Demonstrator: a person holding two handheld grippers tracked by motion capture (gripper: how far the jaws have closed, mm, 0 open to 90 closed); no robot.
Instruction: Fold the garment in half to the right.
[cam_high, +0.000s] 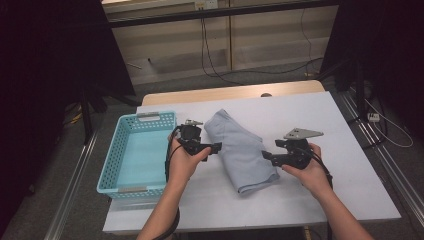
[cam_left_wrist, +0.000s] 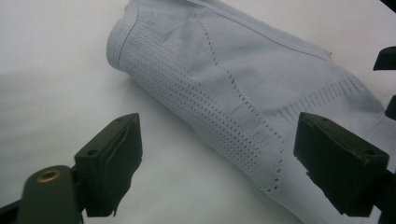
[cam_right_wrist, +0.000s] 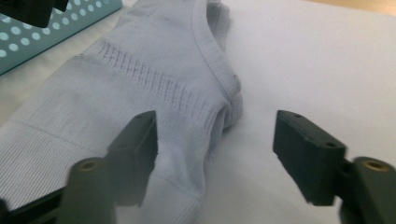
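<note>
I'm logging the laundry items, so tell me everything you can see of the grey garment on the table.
The grey garment is a pale blue-grey knit, folded into a long bundle lying flat on the white table, right of the turquoise basket. It has a ribbed band, rows of small perforations and a rolled hem. It lies between the left gripper and right gripper; both stand open, neither clamped on it.

One folded grey garment (cam_high: 241, 150), one turquoise basket (cam_high: 115, 159), two tongs: left (cam_high: 216, 147), right (cam_high: 264, 154).
</note>
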